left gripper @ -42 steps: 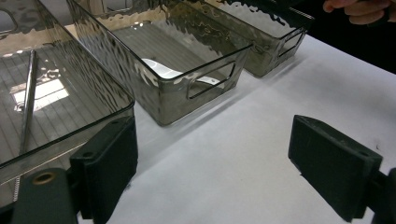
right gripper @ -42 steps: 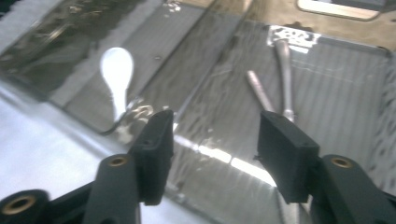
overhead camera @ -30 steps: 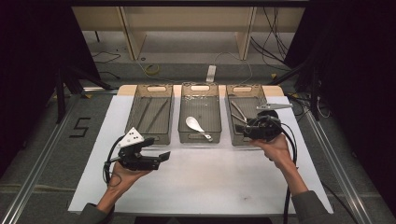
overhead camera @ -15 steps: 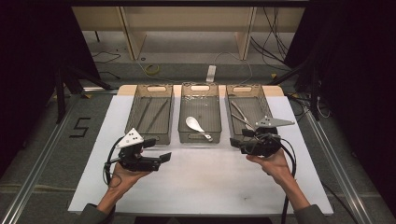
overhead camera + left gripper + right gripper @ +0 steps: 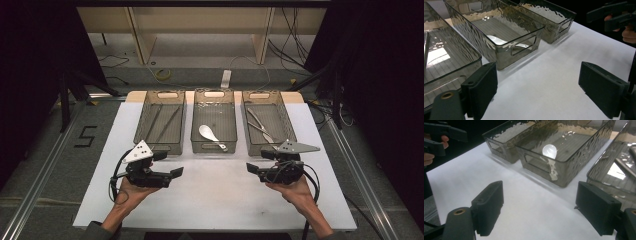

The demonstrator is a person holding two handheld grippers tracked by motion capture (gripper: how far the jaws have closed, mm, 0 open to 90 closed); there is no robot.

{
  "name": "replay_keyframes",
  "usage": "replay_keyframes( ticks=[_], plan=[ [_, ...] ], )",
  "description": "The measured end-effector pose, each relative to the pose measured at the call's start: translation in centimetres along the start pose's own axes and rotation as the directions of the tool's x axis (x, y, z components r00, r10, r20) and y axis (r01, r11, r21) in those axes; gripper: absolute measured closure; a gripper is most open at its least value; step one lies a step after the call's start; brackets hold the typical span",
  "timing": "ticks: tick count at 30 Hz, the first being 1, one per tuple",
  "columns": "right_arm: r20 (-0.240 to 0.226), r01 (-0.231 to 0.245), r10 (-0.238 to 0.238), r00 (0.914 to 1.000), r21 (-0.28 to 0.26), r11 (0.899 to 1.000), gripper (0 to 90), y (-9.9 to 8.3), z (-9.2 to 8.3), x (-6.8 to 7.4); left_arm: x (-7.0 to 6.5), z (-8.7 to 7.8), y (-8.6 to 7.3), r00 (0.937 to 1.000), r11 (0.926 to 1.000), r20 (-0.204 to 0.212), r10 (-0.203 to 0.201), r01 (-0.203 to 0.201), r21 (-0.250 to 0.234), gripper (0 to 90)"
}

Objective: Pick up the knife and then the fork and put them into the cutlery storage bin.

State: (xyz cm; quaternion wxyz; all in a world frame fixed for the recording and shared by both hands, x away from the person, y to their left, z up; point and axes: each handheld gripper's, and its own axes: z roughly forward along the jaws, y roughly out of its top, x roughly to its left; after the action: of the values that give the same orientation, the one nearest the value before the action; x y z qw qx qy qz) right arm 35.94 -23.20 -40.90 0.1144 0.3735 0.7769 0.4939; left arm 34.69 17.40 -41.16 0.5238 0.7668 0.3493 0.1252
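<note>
Three smoky clear bins stand in a row on the white table (image 5: 215,200). The left bin (image 5: 160,148) holds thin dark sticks (image 5: 165,122). A white spoon (image 5: 209,134) lies in the middle bin (image 5: 214,148), and metal utensils (image 5: 260,125) lie in the right bin (image 5: 246,120). My left gripper (image 5: 170,164) hovers open in front of the left bin, jaws empty (image 5: 541,87). In front of the right bin, my right gripper (image 5: 257,161) points left; its jaws have just been opening and stand wide with nothing between them (image 5: 539,210).
The two grippers face each other across the table's front half; the right gripper (image 5: 614,15) and the left gripper (image 5: 439,137) each appear in the other's view. Past the table's far edge there are wooden shelving, cables and a dark floor.
My right hand has drawn back from over the right bin toward the front of the table and sunk a little, its jaws wider apart. The left hand has kept still.
</note>
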Motion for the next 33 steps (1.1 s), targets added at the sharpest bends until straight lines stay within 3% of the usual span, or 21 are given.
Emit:
replay_keyframes(
  ticks=[8, 14, 26, 33],
  plan=[
    [-0.008, -0.015, 0.015, 0.9999, -0.060, 0.998, 21.1, -1.7, -1.1, 0.7, -0.3, -0.3, -0.2, 0.9998, 1.0000, 0.017, 0.005, -0.005, 0.004, 15.0],
    [0.005, -0.023, 0.023, 0.9997, -0.075, 0.997, 20.2, -2.6, -1.8, 0.9, -0.4, -0.3, -0.3, 0.9997, 0.9999, 0.024, 0.004, -0.005, 0.010, 15.1],
    [0.027, -0.036, 0.038, 0.9989, -0.054, 0.998, 17.8, -3.9, -2.1, 1.0, -0.7, -0.5, -0.5, 0.9994, 0.9999, 0.036, 0.001, -0.001, 0.017, 15.1],
    [0.031, -0.021, 0.023, 0.9993, -0.055, 0.998, 17.8, -4.0, -2.1, 1.1, -0.7, -0.4, -0.5, 0.9994, 0.9997, 0.036, 0.005, -0.006, 0.022, 15.1]
  ],
)
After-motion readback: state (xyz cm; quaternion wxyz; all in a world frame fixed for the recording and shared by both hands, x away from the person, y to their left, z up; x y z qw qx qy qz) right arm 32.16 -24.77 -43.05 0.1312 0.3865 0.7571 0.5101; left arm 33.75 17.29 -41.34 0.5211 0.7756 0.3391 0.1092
